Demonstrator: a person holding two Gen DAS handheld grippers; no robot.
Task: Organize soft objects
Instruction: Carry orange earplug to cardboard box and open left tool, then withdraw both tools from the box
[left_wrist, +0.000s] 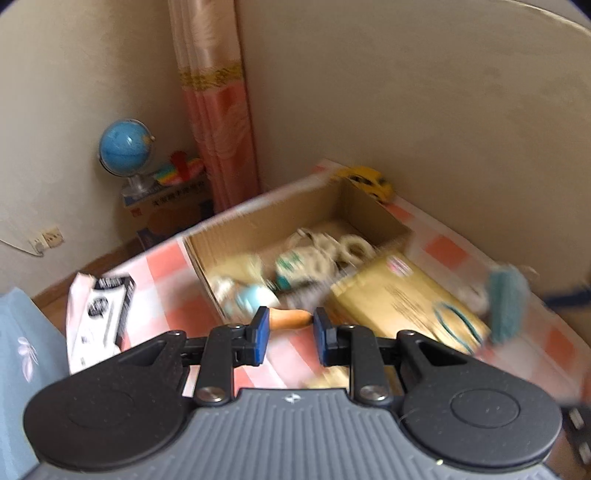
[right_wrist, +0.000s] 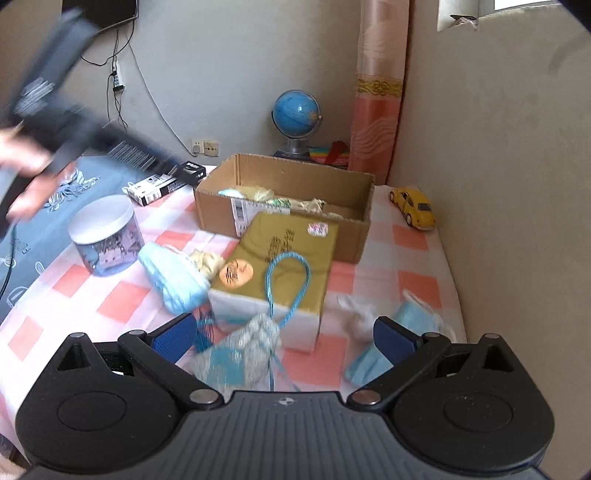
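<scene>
An open cardboard box (right_wrist: 347, 225) on the checked cloth holds several soft items (left_wrist: 314, 258); it also shows in the left wrist view (left_wrist: 258, 218). My left gripper (left_wrist: 290, 334) is open and empty, above the box's near edge; the view is blurred. My right gripper (right_wrist: 286, 336) is open wide over a silver-blue drawstring pouch (right_wrist: 240, 350) with a blue cord. A light-blue soft toy (right_wrist: 173, 273) lies left of the gold box (right_wrist: 284, 258). A light-blue mask (right_wrist: 391, 336) and a white soft item (right_wrist: 356, 314) lie to the right.
A lidded clear jar (right_wrist: 107, 236) stands at the left. A black-and-white carton (right_wrist: 166, 182) lies behind it. A yellow toy car (right_wrist: 413, 206) sits by the wall. A globe (right_wrist: 295, 114) and a curtain (right_wrist: 380, 92) stand in the corner.
</scene>
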